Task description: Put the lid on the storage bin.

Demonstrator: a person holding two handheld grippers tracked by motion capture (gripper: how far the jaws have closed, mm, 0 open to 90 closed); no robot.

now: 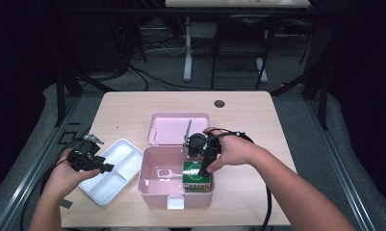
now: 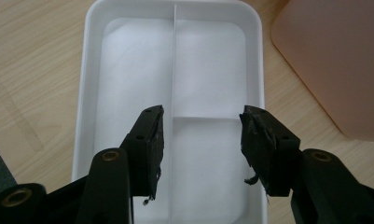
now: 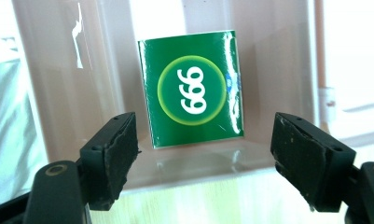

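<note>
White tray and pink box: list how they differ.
The white tray is shallow, split by dividers into compartments and holds nothing; the pink box is deep, one open space, with a green packet inside. The tray has no lid; the box has a lid lying open behind it. Both are rounded rectangles on the table.

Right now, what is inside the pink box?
Inside the pink box a green packet with a white 999 lies at its right side. The right gripper covers part of it. Whatever lies under the packet is hidden.
</note>
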